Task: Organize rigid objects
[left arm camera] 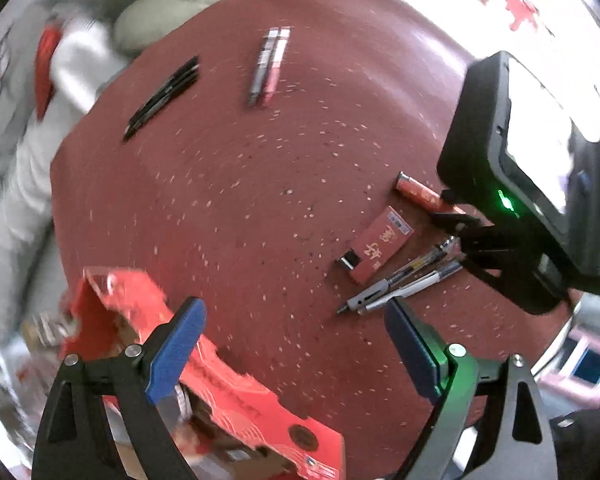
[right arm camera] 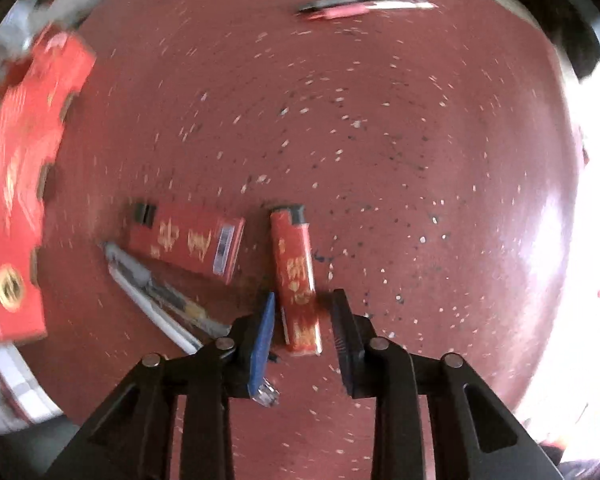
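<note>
Red-brown and speckled, the round table [left arm camera: 260,200] carries everything in the left wrist view. Three black pens [left arm camera: 164,96] lie side by side toward its far left edge, and a grey and pink pair [left arm camera: 268,66] lies parallel near the far edge, which suggests sorting like with like. Toward the right edge the unsorted things lie close together: a red lighter [left arm camera: 416,193], a flat red packet [left arm camera: 380,244] and two grey pens [left arm camera: 404,280] touching each other. The left gripper [left arm camera: 296,344] hangs with its jaws spread wide and nothing between them, above the near edge where a red carton [left arm camera: 220,380] overhangs; probably it waits its turn.

From the right wrist view, the right gripper [right arm camera: 302,332] points down at the lighter [right arm camera: 296,264], whose near end sits between the narrowed jaws. Approaching across the short width suits so slim a body. Blur hides whether the pads already press on it, so I cannot tell if it is gripped. The packet [right arm camera: 188,240] lies just left of it, apart, with the grey pens [right arm camera: 152,292] at the packet's near side and the carton [right arm camera: 20,184] at the left edge.
</note>
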`<state>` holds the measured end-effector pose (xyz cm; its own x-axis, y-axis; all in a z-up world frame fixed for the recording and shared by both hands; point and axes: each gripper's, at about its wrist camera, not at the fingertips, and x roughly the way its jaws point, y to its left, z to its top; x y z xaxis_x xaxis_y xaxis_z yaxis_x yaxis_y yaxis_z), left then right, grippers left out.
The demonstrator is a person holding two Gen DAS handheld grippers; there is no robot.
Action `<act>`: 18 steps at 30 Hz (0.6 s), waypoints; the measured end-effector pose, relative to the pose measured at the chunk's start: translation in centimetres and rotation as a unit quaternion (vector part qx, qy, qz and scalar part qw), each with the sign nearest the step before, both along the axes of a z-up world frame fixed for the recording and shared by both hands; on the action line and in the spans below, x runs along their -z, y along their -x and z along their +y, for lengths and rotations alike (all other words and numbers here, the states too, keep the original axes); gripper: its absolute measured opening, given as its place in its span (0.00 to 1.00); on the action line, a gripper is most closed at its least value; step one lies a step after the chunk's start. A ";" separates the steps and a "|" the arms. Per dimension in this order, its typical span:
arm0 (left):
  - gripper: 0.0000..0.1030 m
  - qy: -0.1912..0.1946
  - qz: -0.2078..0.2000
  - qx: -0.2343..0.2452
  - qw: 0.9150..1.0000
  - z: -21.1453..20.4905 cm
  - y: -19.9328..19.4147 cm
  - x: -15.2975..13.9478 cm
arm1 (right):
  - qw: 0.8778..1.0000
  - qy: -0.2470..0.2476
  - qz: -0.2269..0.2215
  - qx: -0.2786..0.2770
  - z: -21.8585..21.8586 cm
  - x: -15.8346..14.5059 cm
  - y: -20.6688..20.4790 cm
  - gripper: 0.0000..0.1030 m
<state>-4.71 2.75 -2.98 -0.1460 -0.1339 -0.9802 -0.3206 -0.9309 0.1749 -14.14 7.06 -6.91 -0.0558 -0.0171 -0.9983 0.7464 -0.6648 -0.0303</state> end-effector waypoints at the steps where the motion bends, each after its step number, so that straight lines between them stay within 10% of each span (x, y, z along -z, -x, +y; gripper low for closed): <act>1: 0.90 0.007 0.000 0.020 1.000 0.7 0.1 0.4 | 1.000 -0.002 -0.001 -0.001 0.2 -0.3 0.0 0.19; 10: 0.90 0.047 0.021 0.232 0.971 7.5 1.4 5.5 | 0.974 0.109 -0.077 0.185 8.9 -5.3 1.9 0.19; 18: 0.97 0.036 0.008 0.271 0.962 7.5 2.9 9.2 | 0.956 0.142 -0.087 0.241 15.4 -7.0 -1.4 0.19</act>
